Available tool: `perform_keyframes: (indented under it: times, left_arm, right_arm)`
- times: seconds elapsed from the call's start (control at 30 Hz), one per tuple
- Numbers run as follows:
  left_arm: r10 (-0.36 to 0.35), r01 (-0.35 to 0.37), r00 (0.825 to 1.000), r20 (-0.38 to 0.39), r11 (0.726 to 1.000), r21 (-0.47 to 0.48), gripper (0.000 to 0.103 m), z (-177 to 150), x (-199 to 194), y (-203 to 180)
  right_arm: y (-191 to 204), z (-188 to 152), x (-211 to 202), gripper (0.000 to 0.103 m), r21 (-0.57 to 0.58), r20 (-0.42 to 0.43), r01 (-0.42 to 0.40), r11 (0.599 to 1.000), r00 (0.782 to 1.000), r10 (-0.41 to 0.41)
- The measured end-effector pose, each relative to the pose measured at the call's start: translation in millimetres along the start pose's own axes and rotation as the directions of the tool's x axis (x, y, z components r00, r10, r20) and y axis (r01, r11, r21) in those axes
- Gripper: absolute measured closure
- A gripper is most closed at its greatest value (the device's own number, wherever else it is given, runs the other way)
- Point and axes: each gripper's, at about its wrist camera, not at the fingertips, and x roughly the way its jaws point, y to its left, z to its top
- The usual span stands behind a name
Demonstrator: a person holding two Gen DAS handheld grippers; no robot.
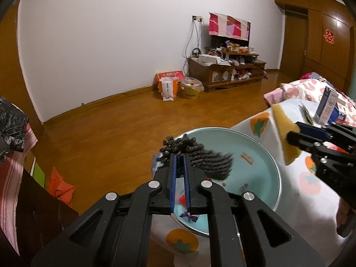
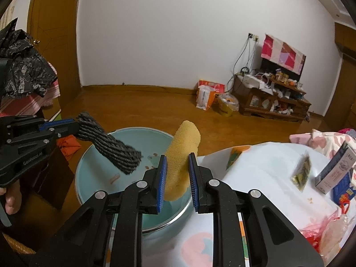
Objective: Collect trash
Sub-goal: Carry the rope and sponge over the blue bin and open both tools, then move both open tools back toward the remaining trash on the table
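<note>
My left gripper (image 1: 180, 155) is shut on a dark grey rope bundle (image 1: 209, 160) and holds it above a light blue basin (image 1: 262, 155). In the right wrist view the left gripper (image 2: 75, 124) comes in from the left, with the rope bundle (image 2: 113, 149) hanging over the basin (image 2: 93, 155). My right gripper (image 2: 178, 158) is shut on a yellow sponge (image 2: 183, 146) at the basin's right rim. In the left wrist view the right gripper (image 1: 293, 133) holds the sponge (image 1: 284, 122) at the right. Small scraps lie in the basin.
The basin sits at the edge of a table with a white fruit-print cloth (image 2: 262, 166). On the cloth are a small green packet (image 2: 301, 173), a carton (image 2: 336, 171) and red plastic wrapping (image 2: 320, 229). Wooden floor (image 1: 133, 122) and a cluttered TV cabinet (image 1: 227, 71) lie beyond.
</note>
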Motion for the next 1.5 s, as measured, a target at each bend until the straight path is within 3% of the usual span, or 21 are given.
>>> perform_keyframes:
  times: [0.07, 0.13, 0.23, 0.5, 0.6, 0.7, 0.9, 1.0, 1.13, 1.27, 1.37, 1.5]
  left_arm:
    - [-0.008, 0.008, 1.000, -0.003, 1.000, 0.005, 0.080, -2, 0, -4]
    - [-0.015, 0.015, 1.000, -0.004, 1.000, 0.010, 0.078, -2, 1, -4]
    - [-0.016, 0.016, 1.000, -0.008, 1.000, 0.013, 0.063, -3, 1, -8]
    - [-0.034, 0.035, 0.999, -0.030, 0.999, 0.019, 0.056, -10, 3, -17]
    - [-0.060, 0.062, 0.997, -0.046, 0.997, 0.040, 0.053, -16, 3, -30]
    - [-0.089, 0.093, 0.994, -0.062, 0.993, 0.074, 0.044, -23, 1, -51]
    - [-0.153, 0.166, 0.984, -0.092, 0.973, 0.162, 0.043, -37, -5, -97]
    - [-0.181, 0.198, 0.978, -0.103, 0.961, 0.191, 0.042, -39, -10, -116]
    - [-0.219, 0.235, 0.971, -0.095, 0.944, 0.231, 0.037, -40, -22, -143]
    - [-0.242, 0.259, 0.965, -0.098, 0.931, 0.256, 0.035, -44, -26, -161]
    - [-0.246, 0.265, 0.964, -0.104, 0.926, 0.268, 0.030, -47, -28, -168]
    - [-0.233, 0.255, 0.966, -0.112, 0.930, 0.265, 0.029, -51, -27, -168]
  right_arm:
    - [1, -3, 3, 0.071, -0.005, -0.005, 0.002, 1.000, 1.000, -0.002]
    - [0, -5, 5, 0.069, 0.001, -0.015, -0.001, 1.000, 1.000, 0.001]
    - [-2, -9, 5, 0.062, 0.011, -0.018, 0.003, 1.000, 1.000, -0.003]
    - [-12, -15, -15, 0.060, 0.031, -0.023, 0.057, 0.998, 0.998, -0.056]
    - [-24, -25, -44, 0.058, 0.054, -0.016, 0.095, 0.994, 0.995, -0.094]
    - [-37, -39, -74, 0.055, 0.067, -0.001, 0.143, 0.987, 0.990, -0.143]
    - [-89, -85, -145, 0.051, 0.173, 0.007, 0.277, 0.945, 0.959, -0.283]
    - [-121, -111, -177, 0.048, 0.245, -0.015, 0.358, 0.901, 0.931, -0.366]
    - [-159, -155, -210, 0.045, 0.342, -0.092, 0.461, 0.819, 0.884, -0.459]
    - [-169, -187, -207, 0.044, 0.347, -0.187, 0.521, 0.780, 0.854, -0.486]
    - [-166, -199, -196, 0.044, 0.351, -0.228, 0.516, 0.782, 0.857, -0.463]
    - [-141, -186, -171, 0.044, 0.292, -0.228, 0.475, 0.830, 0.878, -0.422]
